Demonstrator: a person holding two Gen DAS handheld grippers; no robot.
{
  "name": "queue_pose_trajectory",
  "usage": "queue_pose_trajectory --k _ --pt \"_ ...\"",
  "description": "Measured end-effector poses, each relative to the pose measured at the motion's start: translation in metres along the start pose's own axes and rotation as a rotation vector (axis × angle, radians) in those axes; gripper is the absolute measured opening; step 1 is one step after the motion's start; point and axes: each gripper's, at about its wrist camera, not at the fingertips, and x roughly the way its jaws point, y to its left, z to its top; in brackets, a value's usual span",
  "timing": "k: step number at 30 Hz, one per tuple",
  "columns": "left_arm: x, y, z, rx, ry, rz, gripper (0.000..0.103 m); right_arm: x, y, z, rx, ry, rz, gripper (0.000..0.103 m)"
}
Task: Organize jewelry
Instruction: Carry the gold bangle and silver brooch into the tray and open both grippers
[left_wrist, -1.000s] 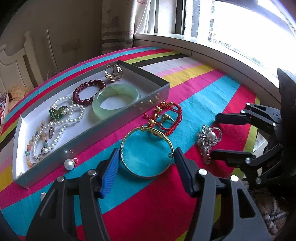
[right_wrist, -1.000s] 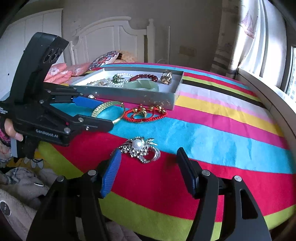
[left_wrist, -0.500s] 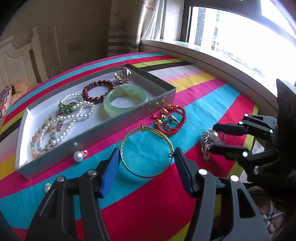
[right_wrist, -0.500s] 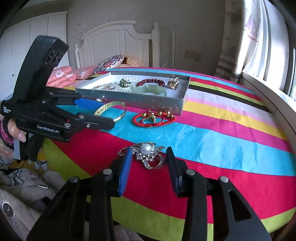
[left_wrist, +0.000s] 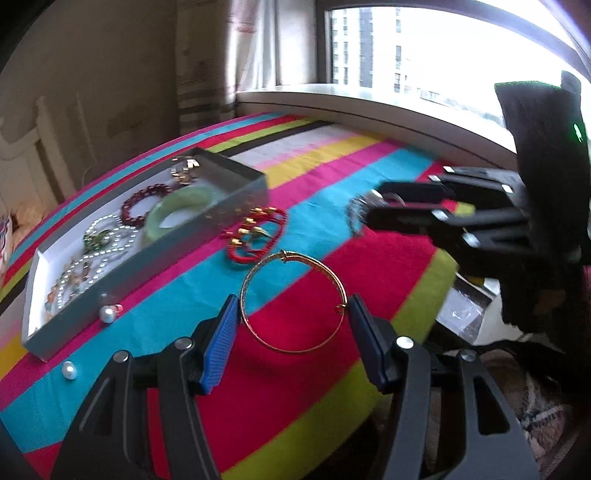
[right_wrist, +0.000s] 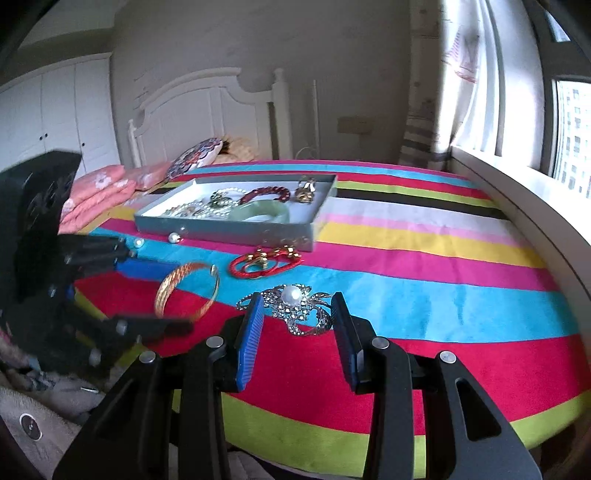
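A gold bangle is held between the fingers of my left gripper, lifted off the striped cloth; it also shows in the right wrist view. A silver brooch with a pearl sits between the fingers of my right gripper, which is closed on it; in the left wrist view the brooch is at that gripper's tips. A grey jewelry tray holds a green jade bangle, a dark red bead bracelet, pearl strands and a gold ring.
A red cord bracelet with gold charms lies on the striped cloth beside the tray. Two loose pearls lie near the tray's front. Pink pillows and a white headboard stand behind. The windowsill runs along the right.
Both grippers have lifted and tilted. The gold bangle has risen with my left gripper, and the brooch has come up off the cloth with my right gripper.
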Motion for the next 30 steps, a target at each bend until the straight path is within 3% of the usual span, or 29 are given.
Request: queue_pose_trajectory --k 6,18,30 --pt "0.001 0.005 0.000 -0.015 -0.007 -0.008 0.059 0.009 0.009 0.006 -0.019 0.008 0.011 0.037" --pt "-0.043 0.114 0.018 -0.241 -0.110 0.107 0.059 0.023 0.018 0.060 -0.113 -0.056 0.010 0.037" --pt "-0.032 0.181 0.034 -0.318 -0.070 0.172 0.059 0.076 0.019 0.117 -0.141 -0.024 0.033 0.037"
